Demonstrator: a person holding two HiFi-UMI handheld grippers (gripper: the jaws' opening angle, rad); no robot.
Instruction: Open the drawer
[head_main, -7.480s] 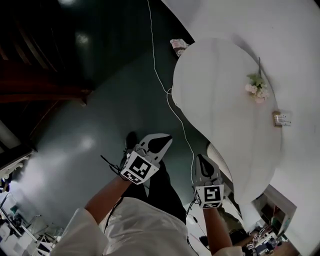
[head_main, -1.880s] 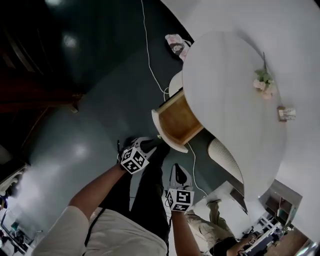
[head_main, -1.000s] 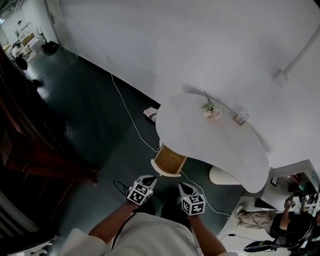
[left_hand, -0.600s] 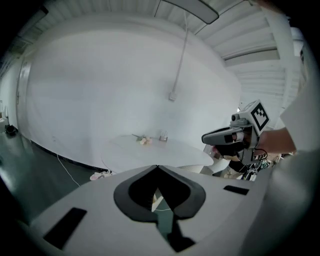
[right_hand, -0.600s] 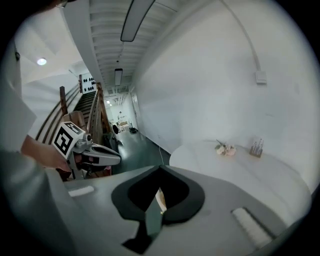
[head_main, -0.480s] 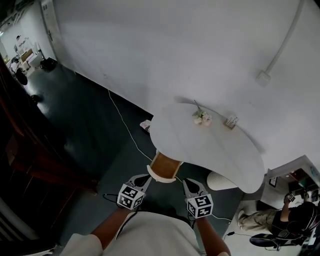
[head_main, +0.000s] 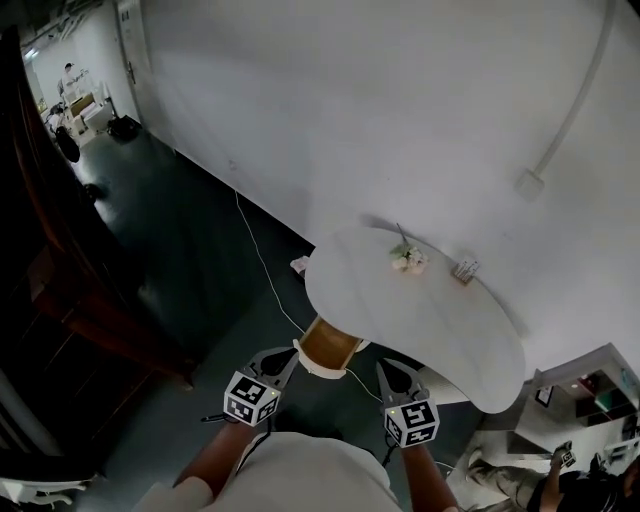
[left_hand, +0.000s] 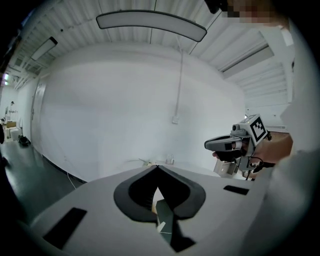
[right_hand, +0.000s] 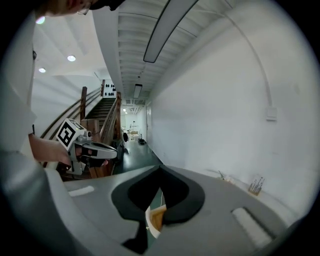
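Although the white table (head_main: 430, 310) fills the middle of the head view, its drawer (head_main: 328, 346) already stands pulled out under the near edge, wooden inside. It seems light and stiff, sliding easily; its rounded front rim is the place to hold. Left gripper (head_main: 286, 353) and right gripper (head_main: 384, 365) hover near it, both closed and empty. Any handle is too small to see.

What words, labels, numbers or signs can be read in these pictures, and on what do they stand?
No readable words or numbers anywhere.
Marker cubes: black-and-white square patterns, no letters.
Small card stand on the table: too small to read.
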